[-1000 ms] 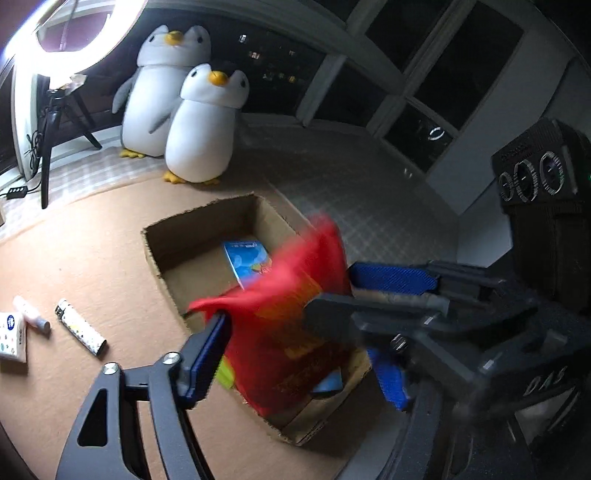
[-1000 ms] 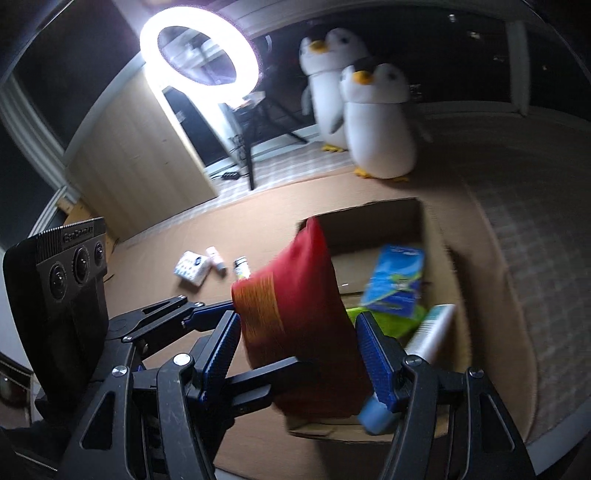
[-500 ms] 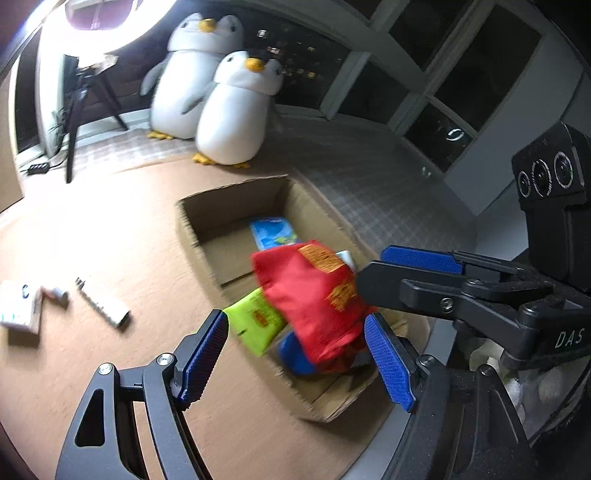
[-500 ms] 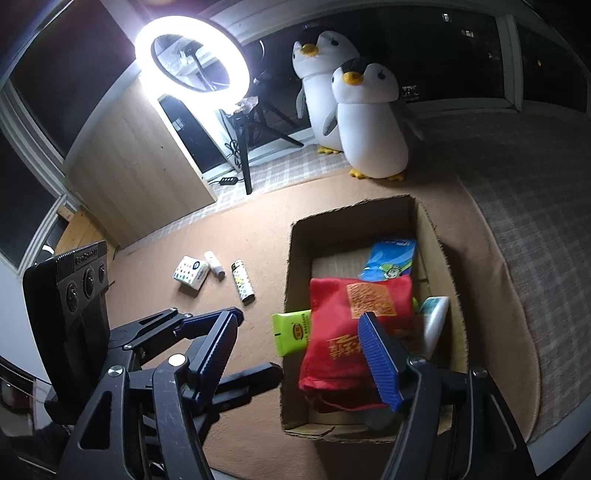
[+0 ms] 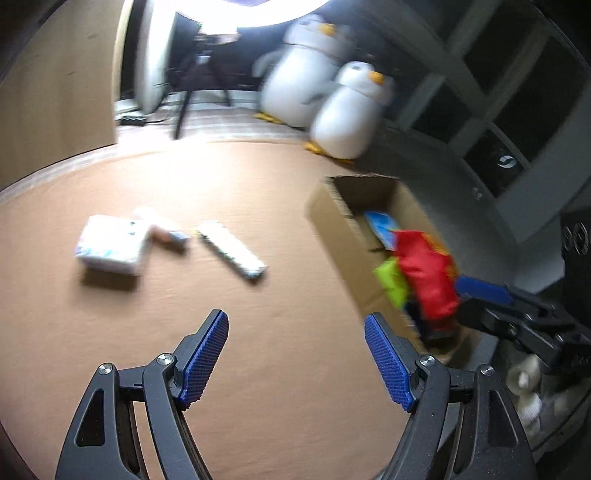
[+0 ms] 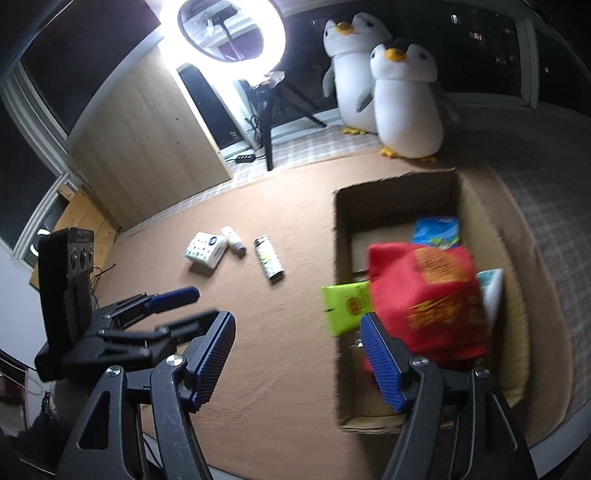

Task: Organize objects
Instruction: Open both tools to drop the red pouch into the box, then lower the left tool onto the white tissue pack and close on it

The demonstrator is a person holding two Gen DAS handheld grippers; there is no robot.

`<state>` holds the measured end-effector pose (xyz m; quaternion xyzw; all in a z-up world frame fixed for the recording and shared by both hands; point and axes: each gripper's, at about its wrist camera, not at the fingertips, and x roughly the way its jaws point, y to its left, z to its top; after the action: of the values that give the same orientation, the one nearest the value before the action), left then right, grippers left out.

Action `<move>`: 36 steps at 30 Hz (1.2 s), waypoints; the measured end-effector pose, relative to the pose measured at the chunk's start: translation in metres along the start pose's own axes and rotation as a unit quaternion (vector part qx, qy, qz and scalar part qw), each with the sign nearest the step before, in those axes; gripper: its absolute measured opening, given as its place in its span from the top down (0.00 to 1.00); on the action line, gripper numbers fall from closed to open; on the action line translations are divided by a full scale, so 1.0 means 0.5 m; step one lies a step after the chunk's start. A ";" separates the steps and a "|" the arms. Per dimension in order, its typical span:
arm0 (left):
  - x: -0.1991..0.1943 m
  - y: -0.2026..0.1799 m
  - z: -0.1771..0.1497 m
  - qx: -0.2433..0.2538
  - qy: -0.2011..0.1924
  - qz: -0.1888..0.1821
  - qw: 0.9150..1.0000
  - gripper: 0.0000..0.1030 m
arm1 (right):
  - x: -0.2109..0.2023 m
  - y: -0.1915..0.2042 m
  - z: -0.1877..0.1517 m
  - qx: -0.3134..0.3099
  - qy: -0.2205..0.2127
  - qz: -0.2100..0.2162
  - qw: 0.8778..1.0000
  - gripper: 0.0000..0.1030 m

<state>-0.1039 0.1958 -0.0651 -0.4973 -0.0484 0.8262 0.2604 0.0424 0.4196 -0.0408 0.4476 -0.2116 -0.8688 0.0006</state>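
Observation:
A cardboard box (image 6: pixel 341 229) sits on the brown mat, also in the left wrist view (image 5: pixel 332 229). In it lie a red pouch (image 6: pixel 428 299), a green packet (image 6: pixel 345 304), a blue packet (image 6: pixel 437 230) and a white tube (image 6: pixel 491 291). The red pouch (image 5: pixel 428 273) shows in the left view too. A white patterned packet (image 5: pixel 110 245), a small white bottle (image 5: pixel 162 229) and a slim white tube (image 5: pixel 232 249) lie on the mat left of the box. My left gripper (image 5: pixel 297 360) is open and empty over the mat. My right gripper (image 6: pixel 297 356) is open and empty at the box's near left corner.
Two plush penguins (image 6: pixel 391 85) stand behind the box. A ring light (image 6: pixel 221 33) on a tripod stands at the back beside a wooden panel (image 6: pixel 147 136). A checked cloth (image 6: pixel 554 206) lies right of the mat.
The red pouch was let go and now lies in the box. My left gripper has swung left toward the loose items on the mat. My right gripper has barely moved.

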 end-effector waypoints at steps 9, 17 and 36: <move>-0.028 0.139 0.034 -0.036 -0.016 0.047 0.998 0.23 | 0.042 0.071 -0.013 -0.001 0.011 0.014 1.000 0.35; 0.005 0.211 0.105 -0.054 -0.020 0.072 0.996 0.23 | 0.068 0.094 -0.022 0.010 0.022 0.024 0.999 0.35; 0.141 0.331 0.197 -0.087 0.013 0.132 0.987 0.42 | 0.083 0.064 -0.052 0.037 0.050 0.014 0.998 0.36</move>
<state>-0.2766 0.1050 -0.1283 -0.5308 -0.0502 0.8395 0.1052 0.0319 0.3729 -0.0746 0.4872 -0.2498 -0.8368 0.0067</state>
